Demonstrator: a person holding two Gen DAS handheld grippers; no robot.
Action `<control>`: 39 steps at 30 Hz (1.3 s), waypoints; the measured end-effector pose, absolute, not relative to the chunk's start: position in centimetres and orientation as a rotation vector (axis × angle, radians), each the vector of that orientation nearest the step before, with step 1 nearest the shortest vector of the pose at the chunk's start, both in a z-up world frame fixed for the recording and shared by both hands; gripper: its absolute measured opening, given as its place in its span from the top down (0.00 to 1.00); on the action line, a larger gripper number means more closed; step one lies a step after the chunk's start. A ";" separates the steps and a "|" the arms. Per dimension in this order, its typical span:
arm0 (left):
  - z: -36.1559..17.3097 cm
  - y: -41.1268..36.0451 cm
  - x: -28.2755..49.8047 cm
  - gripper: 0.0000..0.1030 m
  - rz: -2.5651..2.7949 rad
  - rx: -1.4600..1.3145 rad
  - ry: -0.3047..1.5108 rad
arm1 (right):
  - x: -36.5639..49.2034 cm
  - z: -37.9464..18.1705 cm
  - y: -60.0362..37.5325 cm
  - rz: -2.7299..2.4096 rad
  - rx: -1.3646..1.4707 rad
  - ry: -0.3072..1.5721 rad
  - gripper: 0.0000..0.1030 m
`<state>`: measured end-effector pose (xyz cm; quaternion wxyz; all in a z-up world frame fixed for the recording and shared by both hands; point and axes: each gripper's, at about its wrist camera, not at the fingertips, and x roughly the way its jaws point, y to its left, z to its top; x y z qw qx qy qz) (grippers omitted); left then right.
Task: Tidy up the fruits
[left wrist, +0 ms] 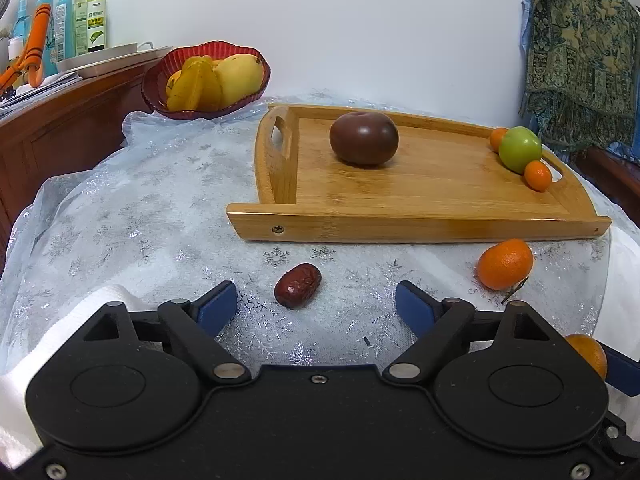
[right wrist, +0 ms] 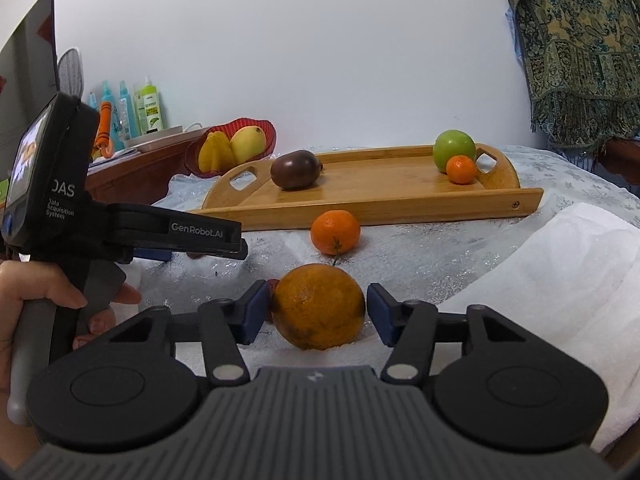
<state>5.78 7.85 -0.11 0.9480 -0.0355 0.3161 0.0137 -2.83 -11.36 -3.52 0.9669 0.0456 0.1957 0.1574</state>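
My left gripper (left wrist: 316,304) is open just above the tablecloth, with a red date (left wrist: 297,284) lying between its fingertips, slightly ahead. My right gripper (right wrist: 318,312) has its jaws around a large orange (right wrist: 318,306) that rests on the cloth; the left pad touches it, the right pad stands just off. A small mandarin (right wrist: 335,232) lies ahead, in front of the wooden tray (right wrist: 380,196). The tray holds a dark brown fruit (right wrist: 295,169), a green apple (right wrist: 454,149) and small mandarins (right wrist: 461,169). The left wrist view shows the same tray (left wrist: 400,192) and mandarin (left wrist: 505,264).
A red bowl (left wrist: 156,80) with yellow fruits stands at the back left by a wooden cabinet (left wrist: 60,128) carrying bottles. A patterned cloth (left wrist: 580,48) hangs at the right. A white folded towel (right wrist: 560,280) lies at the table's right front. The left gripper's handle (right wrist: 60,220) is at the left.
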 end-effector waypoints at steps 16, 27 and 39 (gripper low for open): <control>0.1 7.4 4.7 0.76 0.002 -0.056 0.620 | -2.0 -4.5 -10.5 0.354 0.051 0.419 0.45; 0.1 6.3 4.3 0.82 -0.031 -0.015 0.612 | -1.7 -4.7 -10.7 0.366 0.061 0.430 0.46; 0.3 5.8 3.8 0.83 -0.015 0.024 0.566 | -1.4 -4.4 -11.0 0.367 0.068 0.420 0.47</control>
